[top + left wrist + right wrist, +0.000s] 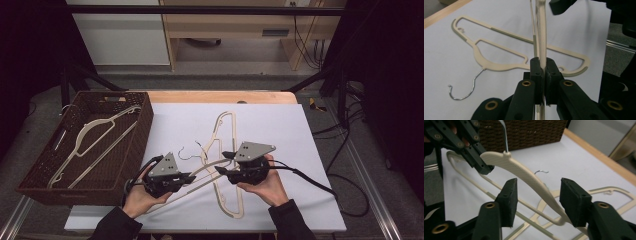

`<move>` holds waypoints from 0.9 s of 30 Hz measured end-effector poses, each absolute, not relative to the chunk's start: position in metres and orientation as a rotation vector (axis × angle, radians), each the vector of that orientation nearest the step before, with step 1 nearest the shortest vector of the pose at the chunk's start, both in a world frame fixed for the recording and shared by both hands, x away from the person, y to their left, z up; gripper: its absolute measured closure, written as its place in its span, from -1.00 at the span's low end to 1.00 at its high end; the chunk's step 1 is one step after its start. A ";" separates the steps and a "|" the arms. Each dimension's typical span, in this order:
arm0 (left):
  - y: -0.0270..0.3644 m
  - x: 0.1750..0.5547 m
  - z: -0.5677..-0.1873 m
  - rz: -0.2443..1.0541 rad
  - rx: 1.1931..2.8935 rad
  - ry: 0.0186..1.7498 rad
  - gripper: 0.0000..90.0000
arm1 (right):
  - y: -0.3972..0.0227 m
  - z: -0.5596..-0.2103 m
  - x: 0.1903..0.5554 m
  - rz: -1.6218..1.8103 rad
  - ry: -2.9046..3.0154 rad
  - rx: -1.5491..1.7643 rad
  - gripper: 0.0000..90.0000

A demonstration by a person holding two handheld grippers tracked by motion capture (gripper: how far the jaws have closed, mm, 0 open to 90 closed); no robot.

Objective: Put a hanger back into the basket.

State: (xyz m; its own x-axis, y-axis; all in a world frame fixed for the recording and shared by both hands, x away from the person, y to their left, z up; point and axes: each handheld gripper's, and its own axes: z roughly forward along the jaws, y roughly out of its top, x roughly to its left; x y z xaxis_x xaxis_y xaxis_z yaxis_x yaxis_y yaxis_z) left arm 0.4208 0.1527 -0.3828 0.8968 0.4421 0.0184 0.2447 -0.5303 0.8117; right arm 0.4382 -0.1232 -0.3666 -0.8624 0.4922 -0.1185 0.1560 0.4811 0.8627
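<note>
My left tool (543, 82) is clenched on the raised hanger (524, 176), its pads pinching the thin cream arm near the neck, while my right tool (537, 202) stands released with that same arm passing between its pads, touching neither as far as I can tell; so the whole hanger hangs from one narrow pinch, lifted off the white sheet (280, 130) on the desk, above the second hanger (506, 53) that lies flat below. I judge the main risk is the hanger swinging or twisting in the left grip, since the long arm gives it leverage and the pads hold only a slim edge; it could pivot down and slip free. The wire hook (504, 135) rises close by the left tool and could catch on it as I carry the hanger; the low end could also drag on the flat hanger and pull it along. The brown basket (142, 135) to the left already holds one hanger (92, 137); a tilted load may snag on its rim, or tangle with that one as it drops.
</note>
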 end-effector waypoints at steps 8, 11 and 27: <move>0.152 0.423 -0.385 0.320 2.142 0.604 0.93 | -0.129 -0.353 0.429 1.465 2.241 0.604 0.05; 0.147 0.421 -0.385 0.323 2.154 0.617 0.93 | -0.122 -0.346 0.429 1.548 2.215 0.612 0.17; 0.139 0.417 -0.388 0.265 2.180 0.517 0.93 | -0.110 -0.330 0.430 1.631 2.280 0.489 0.97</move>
State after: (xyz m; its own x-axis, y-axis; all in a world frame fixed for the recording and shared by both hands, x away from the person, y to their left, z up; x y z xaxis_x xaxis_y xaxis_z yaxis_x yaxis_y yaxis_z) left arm 0.4168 0.1390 -0.3880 0.8917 0.4526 0.0081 0.2704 -0.5469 0.7924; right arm 0.4303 -0.1100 -0.3296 -0.8990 0.4361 -0.0407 0.1024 0.2995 0.9486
